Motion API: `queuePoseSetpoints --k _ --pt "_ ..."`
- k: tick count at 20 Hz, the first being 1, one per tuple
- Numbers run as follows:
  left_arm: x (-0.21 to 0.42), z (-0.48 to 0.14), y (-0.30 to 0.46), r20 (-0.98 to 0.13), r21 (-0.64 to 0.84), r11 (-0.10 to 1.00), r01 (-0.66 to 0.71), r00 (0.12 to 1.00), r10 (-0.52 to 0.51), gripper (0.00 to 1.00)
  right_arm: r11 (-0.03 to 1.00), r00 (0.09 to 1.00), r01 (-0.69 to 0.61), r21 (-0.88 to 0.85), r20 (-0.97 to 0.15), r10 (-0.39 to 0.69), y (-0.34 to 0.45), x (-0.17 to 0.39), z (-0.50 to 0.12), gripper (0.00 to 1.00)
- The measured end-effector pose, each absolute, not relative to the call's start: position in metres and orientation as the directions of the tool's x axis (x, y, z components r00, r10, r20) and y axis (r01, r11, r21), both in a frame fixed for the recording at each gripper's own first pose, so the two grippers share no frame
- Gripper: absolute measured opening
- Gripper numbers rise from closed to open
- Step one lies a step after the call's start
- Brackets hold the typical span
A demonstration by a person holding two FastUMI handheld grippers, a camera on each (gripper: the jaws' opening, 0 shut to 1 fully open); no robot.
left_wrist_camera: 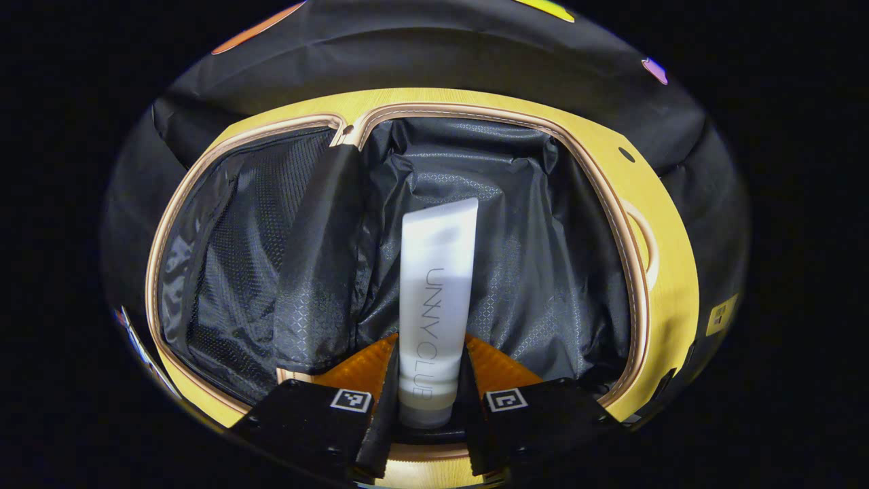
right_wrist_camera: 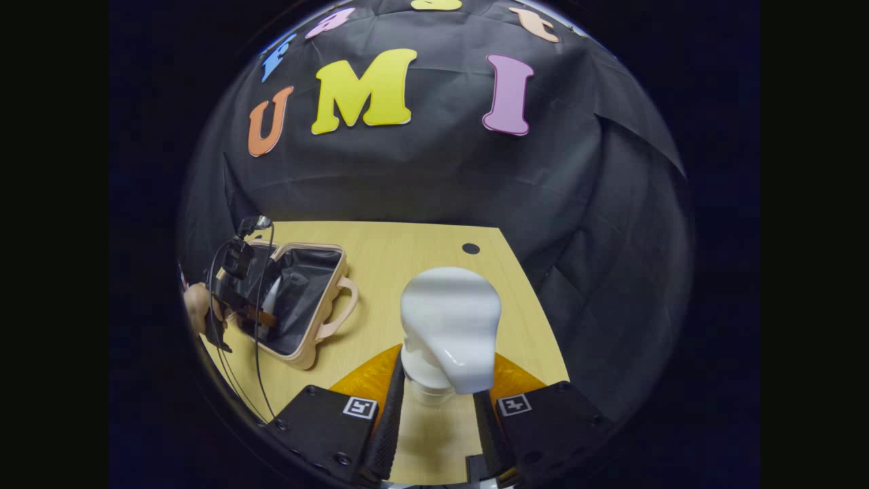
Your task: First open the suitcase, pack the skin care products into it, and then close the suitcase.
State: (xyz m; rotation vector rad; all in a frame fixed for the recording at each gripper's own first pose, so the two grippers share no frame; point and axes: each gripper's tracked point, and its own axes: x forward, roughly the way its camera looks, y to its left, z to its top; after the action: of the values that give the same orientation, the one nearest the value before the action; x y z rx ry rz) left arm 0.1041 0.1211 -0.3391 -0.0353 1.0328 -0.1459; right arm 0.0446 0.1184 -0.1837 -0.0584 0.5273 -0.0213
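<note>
My left gripper [left_wrist_camera: 429, 380] is shut on the lower end of a white tube [left_wrist_camera: 434, 292], which points forward over the open suitcase [left_wrist_camera: 611, 224]. The case has a beige rim and black lining, and lies flat on the wooden table [left_wrist_camera: 672, 272]. In the right gripper view, my right gripper [right_wrist_camera: 434, 401] is shut on the neck of a white pump bottle [right_wrist_camera: 449, 326] above the table [right_wrist_camera: 407, 258]. Far to its left lies the suitcase [right_wrist_camera: 319, 333], with the left gripper [right_wrist_camera: 248, 299] holding the tube [right_wrist_camera: 271, 295] over it.
A mesh pocket [left_wrist_camera: 231, 258] lines the suitcase's left half. Its beige handle [right_wrist_camera: 343, 305] sticks out toward the table's middle. A hand [right_wrist_camera: 197, 305] holds the left gripper, with cables trailing from it. A small dark hole [right_wrist_camera: 470, 248] marks the table near the back.
</note>
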Motion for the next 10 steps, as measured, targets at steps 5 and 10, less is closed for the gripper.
queuePoseSetpoints --k 5,10 --pt "0.109 -0.345 0.123 -0.856 -0.084 0.992 0.094 0.503 -0.120 0.47 0.996 0.873 -0.074 -0.056 -0.486 0.037 0.156 0.059 -0.163 0.45" --pt "0.103 -0.328 0.106 -0.818 -0.160 0.979 0.129 0.538 -0.205 0.70 0.987 0.881 -0.157 -0.044 -0.459 0.120 0.210 0.096 -0.138 0.47"
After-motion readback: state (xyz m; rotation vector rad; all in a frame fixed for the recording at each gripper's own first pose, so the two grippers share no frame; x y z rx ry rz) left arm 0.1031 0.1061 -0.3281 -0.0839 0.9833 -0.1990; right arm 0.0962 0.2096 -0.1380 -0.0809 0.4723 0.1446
